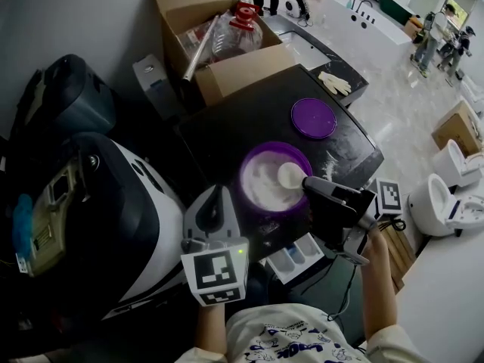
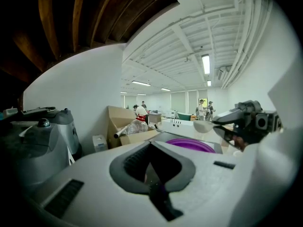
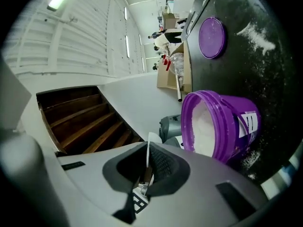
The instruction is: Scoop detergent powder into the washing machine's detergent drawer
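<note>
The purple tub [image 1: 266, 174] of white detergent powder stands open on the dark tabletop [image 1: 227, 131]. Its white label [image 3: 249, 123] faces the right tool's camera, but the print is too small to read. The right tool [image 1: 308, 184] is clamped on the thin white handle of the scoop [image 1: 290, 175], seen edge-on between its jaws in the right gripper view. The scoop's bowl hangs over the tub's mouth, on the side nearer the person. Past the tub lies its purple lid [image 1: 314, 117], flat on the tabletop. White powder is spilt [image 3: 258, 36] beside the lid and around the tub's base.

The left tool [image 1: 215, 203] sits just left of the tub. Its jaws are drawn together with nothing visible between them. A cube with black-and-white square markers [image 1: 217, 271] is on its near end.

Below the tub, at the tabletop's near edge, the detergent drawer [image 1: 291, 257] stands pulled out, showing pale compartments. Behind the tub and to its left, an open cardboard box [image 1: 227, 66] holds a clear bottle with a red cap [image 1: 236, 30]. A pair of white gloves [image 1: 333, 82] lies beyond the lid.
</note>
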A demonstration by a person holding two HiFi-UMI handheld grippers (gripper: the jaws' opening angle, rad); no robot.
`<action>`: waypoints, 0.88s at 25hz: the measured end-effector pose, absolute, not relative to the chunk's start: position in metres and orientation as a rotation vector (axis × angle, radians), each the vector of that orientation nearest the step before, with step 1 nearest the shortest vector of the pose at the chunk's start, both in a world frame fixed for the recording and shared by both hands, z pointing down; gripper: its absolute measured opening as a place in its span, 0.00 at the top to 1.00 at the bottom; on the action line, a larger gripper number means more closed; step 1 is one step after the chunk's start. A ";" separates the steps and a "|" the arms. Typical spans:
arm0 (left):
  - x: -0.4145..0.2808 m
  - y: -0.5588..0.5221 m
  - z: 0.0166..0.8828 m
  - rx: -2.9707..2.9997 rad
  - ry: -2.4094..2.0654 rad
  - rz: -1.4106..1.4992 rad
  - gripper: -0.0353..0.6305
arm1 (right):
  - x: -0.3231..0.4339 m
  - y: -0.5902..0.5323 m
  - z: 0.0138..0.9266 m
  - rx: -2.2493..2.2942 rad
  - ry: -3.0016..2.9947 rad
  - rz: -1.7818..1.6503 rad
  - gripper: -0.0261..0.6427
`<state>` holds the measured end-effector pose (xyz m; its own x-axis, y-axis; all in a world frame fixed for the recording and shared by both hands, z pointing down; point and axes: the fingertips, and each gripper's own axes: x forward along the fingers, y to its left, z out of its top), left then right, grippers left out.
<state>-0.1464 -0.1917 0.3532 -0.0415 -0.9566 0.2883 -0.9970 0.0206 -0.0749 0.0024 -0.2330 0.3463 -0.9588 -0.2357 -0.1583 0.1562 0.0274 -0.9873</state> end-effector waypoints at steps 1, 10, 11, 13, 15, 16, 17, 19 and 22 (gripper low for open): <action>-0.145 -0.190 0.353 2.061 -2.127 0.384 0.94 | 0.007 -0.231 0.344 -0.085 2.034 -2.002 0.93; -0.126 -0.173 0.349 2.087 -2.122 0.377 0.94 | 0.051 -0.205 0.337 -0.144 2.078 -1.918 0.93; -0.123 -0.171 0.349 2.090 -2.120 0.378 0.94 | 0.055 -0.202 0.339 -0.156 2.083 -1.915 0.93; -0.120 -0.168 0.349 2.094 -2.118 0.380 0.94 | 0.063 -0.195 0.344 -0.180 2.094 -1.913 0.93; -0.116 -0.165 0.350 2.096 -2.115 0.381 0.94 | 0.070 -0.188 0.350 -0.202 2.101 -1.913 0.93; -0.115 -0.163 0.350 2.098 -2.114 0.382 0.94 | 0.074 -0.184 0.353 -0.211 2.102 -1.915 0.93; -0.113 -0.162 0.351 2.100 -2.112 0.383 0.94 | 0.078 -0.180 0.356 -0.220 2.101 -1.918 0.93; -0.109 -0.159 0.351 2.104 -2.107 0.387 0.94 | 0.084 -0.172 0.364 -0.241 2.101 -1.933 0.93; -0.105 -0.156 0.354 2.108 -2.101 0.394 0.94 | 0.090 -0.162 0.379 -0.292 2.138 -1.947 0.93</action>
